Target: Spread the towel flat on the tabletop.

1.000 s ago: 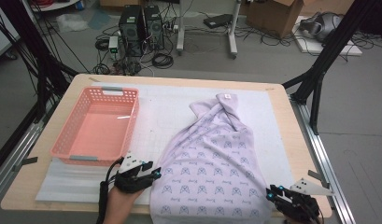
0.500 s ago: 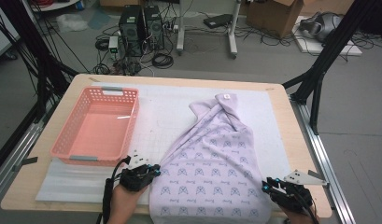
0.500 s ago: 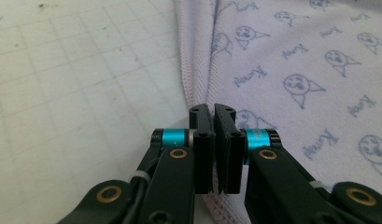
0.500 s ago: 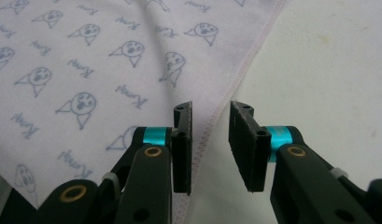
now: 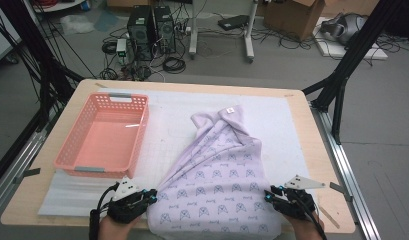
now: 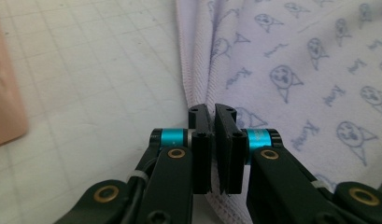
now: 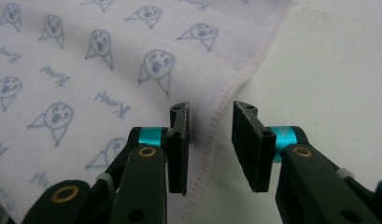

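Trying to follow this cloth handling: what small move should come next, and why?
Probably shut the right claw: its jaws stand open astride the stitched hem of the lilac cloth, while the left claw is already shut on the opposite edge.

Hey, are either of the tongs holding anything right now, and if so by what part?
The left tongs pinch the lilac printed cloth at its stitched left edge. The right tongs are open, straddling the right hem.

Wooden table [image 5: 312, 150] under white mat [image 5: 272, 120]

Lilac cloth [image 5: 217, 175], blue face print; pink basket [image 5: 104, 132]
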`<state>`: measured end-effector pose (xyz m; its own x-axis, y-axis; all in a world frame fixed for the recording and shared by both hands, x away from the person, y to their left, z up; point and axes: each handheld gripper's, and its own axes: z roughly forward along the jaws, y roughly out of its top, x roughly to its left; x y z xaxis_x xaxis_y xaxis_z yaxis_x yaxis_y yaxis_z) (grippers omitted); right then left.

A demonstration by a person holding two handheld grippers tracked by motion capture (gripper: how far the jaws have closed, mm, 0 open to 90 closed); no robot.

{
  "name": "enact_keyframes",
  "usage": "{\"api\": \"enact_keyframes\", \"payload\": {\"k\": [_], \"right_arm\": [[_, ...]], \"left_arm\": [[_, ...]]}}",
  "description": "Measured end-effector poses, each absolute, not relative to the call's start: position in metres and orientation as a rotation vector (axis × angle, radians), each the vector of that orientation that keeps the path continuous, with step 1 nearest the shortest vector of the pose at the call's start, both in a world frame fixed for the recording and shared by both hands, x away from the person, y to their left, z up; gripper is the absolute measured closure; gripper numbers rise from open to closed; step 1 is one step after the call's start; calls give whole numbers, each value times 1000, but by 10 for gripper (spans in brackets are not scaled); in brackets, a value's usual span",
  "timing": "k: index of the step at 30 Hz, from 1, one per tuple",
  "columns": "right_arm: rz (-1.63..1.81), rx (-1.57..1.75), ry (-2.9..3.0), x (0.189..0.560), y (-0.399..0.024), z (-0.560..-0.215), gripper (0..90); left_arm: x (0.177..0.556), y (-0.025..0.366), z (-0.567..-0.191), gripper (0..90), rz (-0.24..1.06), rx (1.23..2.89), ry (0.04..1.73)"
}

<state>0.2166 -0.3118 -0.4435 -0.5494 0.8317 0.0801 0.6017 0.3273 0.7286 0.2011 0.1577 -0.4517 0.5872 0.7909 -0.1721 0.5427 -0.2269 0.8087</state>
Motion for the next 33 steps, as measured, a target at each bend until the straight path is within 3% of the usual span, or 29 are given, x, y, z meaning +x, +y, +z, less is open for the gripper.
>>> {"api": "enact_keyframes", "payload": {"k": [1,3,9,15,18,20,21,33], "right_arm": [[1041,1274,2298,218,-309,-445,705],[1074,1246,2324,218,-309,-446,866],[1034,1259,2329,201,-316,-443,878],[1013,1262,2349,174,-332,-441,878],[1068,1262,2368,169,-339,-440,854],[1115,1266,2327,171,-341,-436,730],[1136,1280,2298,173,-340,-433,717],[1145,1295,2179,198,-335,-428,656]], "left_arm": [[201,157,-452,840,337,1901,1069],[202,158,-452,815,334,1887,1064],[205,155,-449,702,316,1860,1030],[209,150,-445,653,327,1837,1005],[210,147,-447,630,339,1845,998],[210,146,-447,627,343,1849,991],[210,146,-447,627,345,1848,989],[224,143,-443,568,347,1833,961]]}}
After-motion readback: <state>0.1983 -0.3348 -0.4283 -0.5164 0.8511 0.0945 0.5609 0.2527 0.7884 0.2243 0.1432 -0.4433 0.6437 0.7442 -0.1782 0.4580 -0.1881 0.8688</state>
